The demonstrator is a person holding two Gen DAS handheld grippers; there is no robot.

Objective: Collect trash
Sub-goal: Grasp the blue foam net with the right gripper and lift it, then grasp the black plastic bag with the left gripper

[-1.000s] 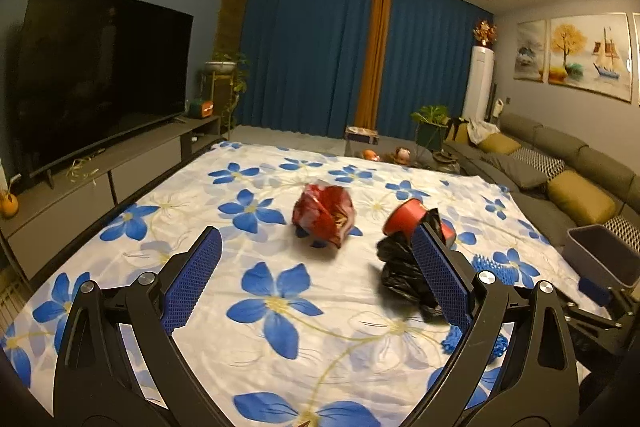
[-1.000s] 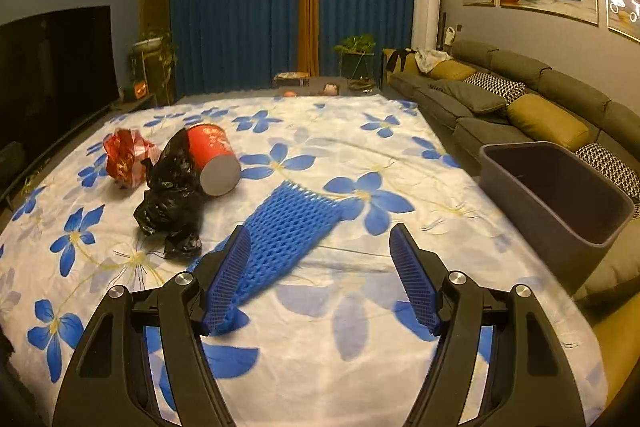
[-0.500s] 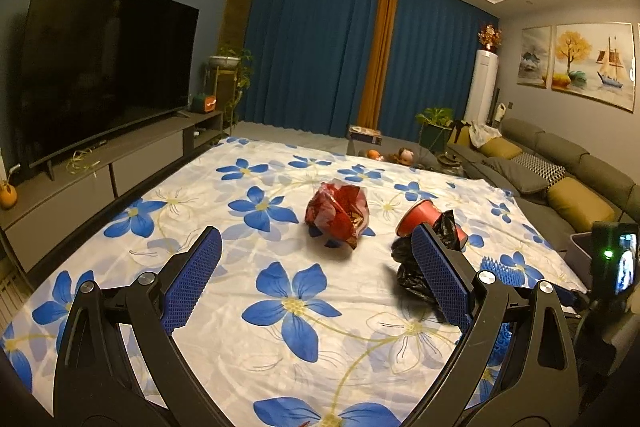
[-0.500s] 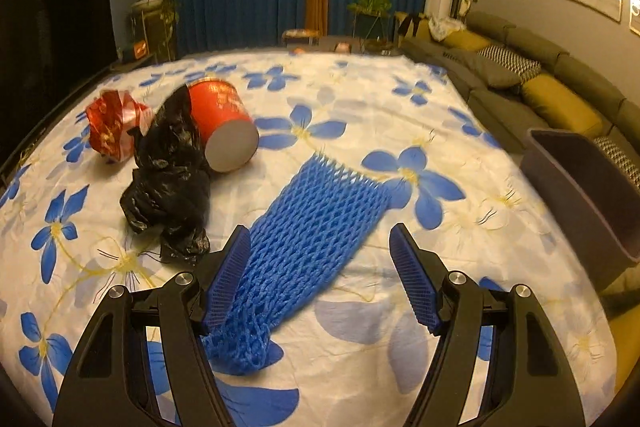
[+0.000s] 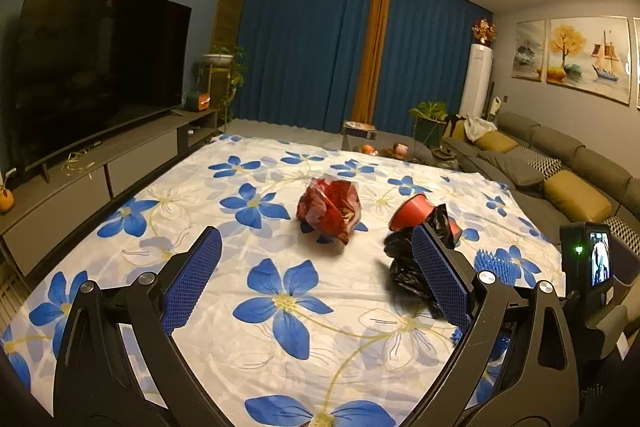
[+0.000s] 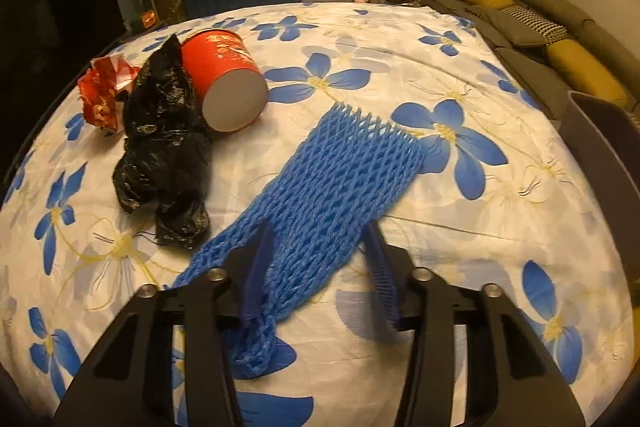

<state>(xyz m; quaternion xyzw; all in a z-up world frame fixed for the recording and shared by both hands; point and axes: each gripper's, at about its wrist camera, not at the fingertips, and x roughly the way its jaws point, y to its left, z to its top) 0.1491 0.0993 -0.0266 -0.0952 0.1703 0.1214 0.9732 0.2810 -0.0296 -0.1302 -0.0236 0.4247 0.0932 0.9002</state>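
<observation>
Trash spread on a white sheet (image 6: 360,39) printed with blue flowers. Blue foam net sleeve (image 6: 336,179) lies flat, running from mid-sheet down toward the right gripper (image 6: 320,259); its near end sits between the two blue pads, jaws closing on it, pads not clearly pressing yet. Left pad (image 6: 258,267) lies over the sleeve's edge, right pad just beside the other edge.

Black plastic bag (image 6: 164,155), crumpled, left of the sleeve and apart from it. Red paper cup (image 6: 224,75) on its side, open mouth toward the camera, touching the bag's upper part. Crumpled red wrapper (image 6: 102,93) further left, close against the bag.

Grey bin (image 6: 604,147) at the sheet's right edge, beside the sofa (image 6: 560,27).

Left gripper (image 5: 316,279) hovers over the sheet with jaws spread wide, nothing between them; wrapper and bag lie beyond it
</observation>
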